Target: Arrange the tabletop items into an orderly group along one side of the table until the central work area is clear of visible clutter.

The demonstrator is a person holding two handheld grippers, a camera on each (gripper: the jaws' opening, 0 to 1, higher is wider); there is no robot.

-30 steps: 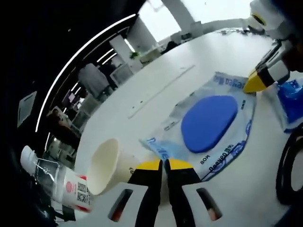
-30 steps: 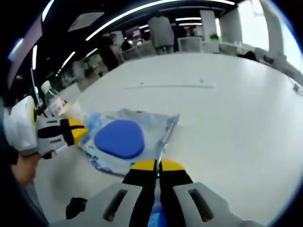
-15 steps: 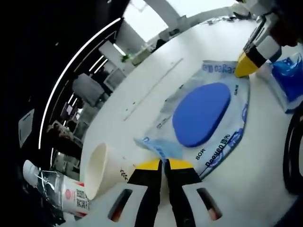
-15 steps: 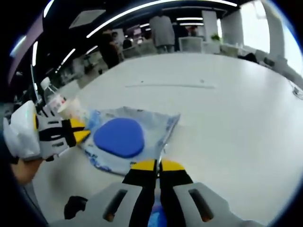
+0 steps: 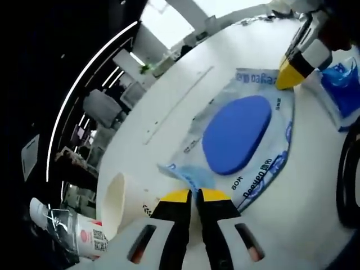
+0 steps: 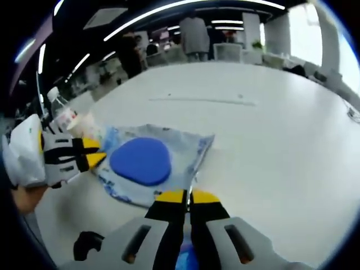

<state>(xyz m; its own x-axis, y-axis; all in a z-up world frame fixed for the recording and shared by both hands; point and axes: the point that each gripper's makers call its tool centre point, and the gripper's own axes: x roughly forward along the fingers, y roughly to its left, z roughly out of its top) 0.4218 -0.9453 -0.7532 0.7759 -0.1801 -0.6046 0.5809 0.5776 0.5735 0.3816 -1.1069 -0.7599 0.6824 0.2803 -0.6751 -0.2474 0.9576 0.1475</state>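
Wipes pack [image 5: 242, 138] betw. both tongs; cup [image 5: 121, 202] nearby, maybe touching.

The packet [image 5: 242, 140] was pale blue with a solid blue oval; the paper cup [image 5: 121, 202] cream; the table [image 6: 281, 124] white.

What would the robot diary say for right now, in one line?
left tongs: shut on wipes pack corner | right tongs: shut on pack edge | paper cup: lying beside | bottle: lying
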